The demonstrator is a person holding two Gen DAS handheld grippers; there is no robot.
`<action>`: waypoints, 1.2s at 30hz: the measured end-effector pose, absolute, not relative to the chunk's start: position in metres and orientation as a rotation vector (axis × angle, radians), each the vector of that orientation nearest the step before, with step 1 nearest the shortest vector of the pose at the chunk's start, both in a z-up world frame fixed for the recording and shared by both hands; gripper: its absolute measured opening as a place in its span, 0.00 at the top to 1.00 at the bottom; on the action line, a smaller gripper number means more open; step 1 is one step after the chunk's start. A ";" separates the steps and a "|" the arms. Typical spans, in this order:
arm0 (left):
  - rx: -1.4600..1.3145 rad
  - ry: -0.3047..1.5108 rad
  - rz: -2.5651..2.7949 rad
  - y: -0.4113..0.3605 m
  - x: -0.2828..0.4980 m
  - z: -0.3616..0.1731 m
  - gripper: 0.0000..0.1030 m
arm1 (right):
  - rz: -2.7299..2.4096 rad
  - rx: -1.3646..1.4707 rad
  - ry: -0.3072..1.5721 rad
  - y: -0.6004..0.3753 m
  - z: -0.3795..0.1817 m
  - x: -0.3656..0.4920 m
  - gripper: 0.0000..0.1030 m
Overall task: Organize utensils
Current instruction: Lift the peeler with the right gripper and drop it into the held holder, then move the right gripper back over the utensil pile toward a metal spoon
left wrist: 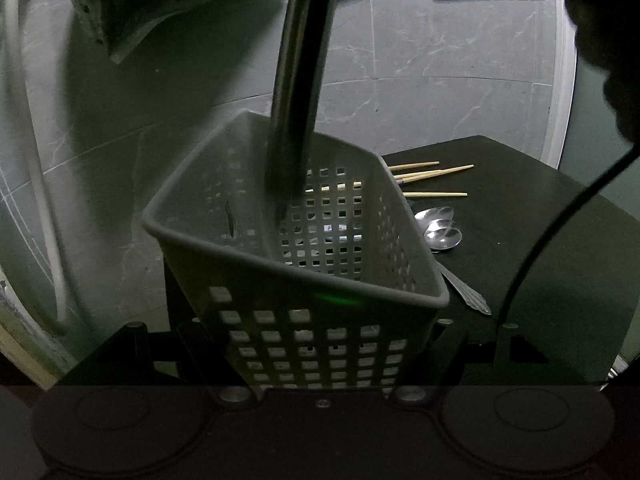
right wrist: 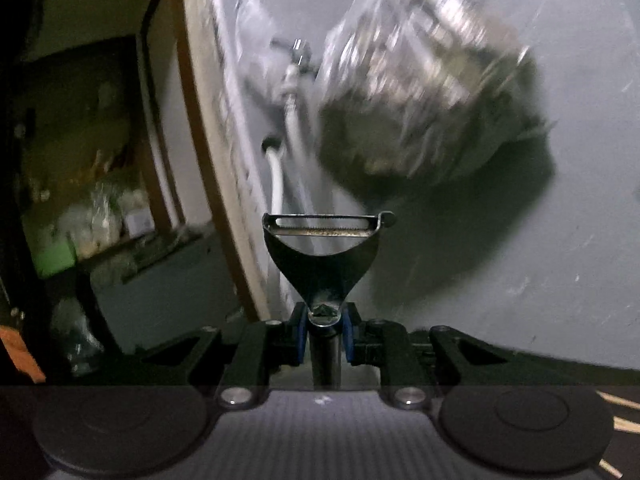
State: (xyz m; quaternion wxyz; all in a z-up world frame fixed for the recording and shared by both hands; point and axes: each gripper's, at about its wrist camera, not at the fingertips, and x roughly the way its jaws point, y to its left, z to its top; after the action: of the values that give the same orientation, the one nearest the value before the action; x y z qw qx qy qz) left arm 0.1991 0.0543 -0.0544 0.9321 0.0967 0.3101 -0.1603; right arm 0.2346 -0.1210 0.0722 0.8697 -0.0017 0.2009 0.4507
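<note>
Left wrist view: the left gripper (left wrist: pixel 316 364) is clamped on the near wall of the perforated basket (left wrist: pixel 256 240), apparently to steady and tilt its mouth toward the incoming tool. A dark handle (left wrist: pixel 298 92) drops from above into the basket's far corner. Beyond the basket's right rim lie chopsticks (left wrist: pixel 430 174) and spoons (left wrist: pixel 440 226) on the black table (left wrist: pixel 520 248), near its edge, not yet sorted.

Right wrist view: the right gripper (right wrist: pixel 325 340) pinches a peeler (right wrist: pixel 326 240) by its handle between blue pads (right wrist: pixel 301 338), blade ahead and level. Ahead of the blade there is open room; a bagged bundle (right wrist: pixel 424 92) hangs up and right.
</note>
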 end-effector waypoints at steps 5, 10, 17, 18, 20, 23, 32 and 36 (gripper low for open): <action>0.197 0.631 -0.329 0.056 0.200 -0.055 0.25 | 0.919 -0.114 0.521 -0.102 0.042 0.228 0.80; 0.197 0.631 -0.331 0.057 0.198 -0.054 0.25 | 0.911 -0.177 0.591 -0.097 0.025 0.220 0.79; 0.197 0.631 -0.331 0.056 0.198 -0.054 0.25 | 0.899 -0.190 0.632 -0.096 0.016 0.220 0.70; 0.196 0.630 -0.330 0.056 0.198 -0.054 0.25 | 0.900 -0.188 0.630 -0.096 0.017 0.220 0.68; 0.194 0.632 -0.332 0.056 0.199 -0.054 0.25 | 0.906 -0.188 0.622 -0.096 0.019 0.221 0.60; 0.192 0.633 -0.331 0.057 0.197 -0.054 0.25 | 0.915 -0.180 0.577 -0.100 0.026 0.219 0.47; 0.185 0.639 -0.330 0.063 0.196 -0.053 0.25 | 0.775 -0.113 0.419 -0.141 0.048 0.227 0.12; 0.185 0.647 -0.322 0.064 0.194 -0.052 0.25 | 0.664 -0.173 0.471 -0.150 0.035 0.248 0.09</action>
State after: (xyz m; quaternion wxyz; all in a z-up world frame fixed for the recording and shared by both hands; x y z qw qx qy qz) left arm 0.1943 0.0639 -0.0518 0.9312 0.0904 0.3160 -0.1574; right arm 0.2475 -0.1504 0.0349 0.9145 -0.0842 0.2289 0.3227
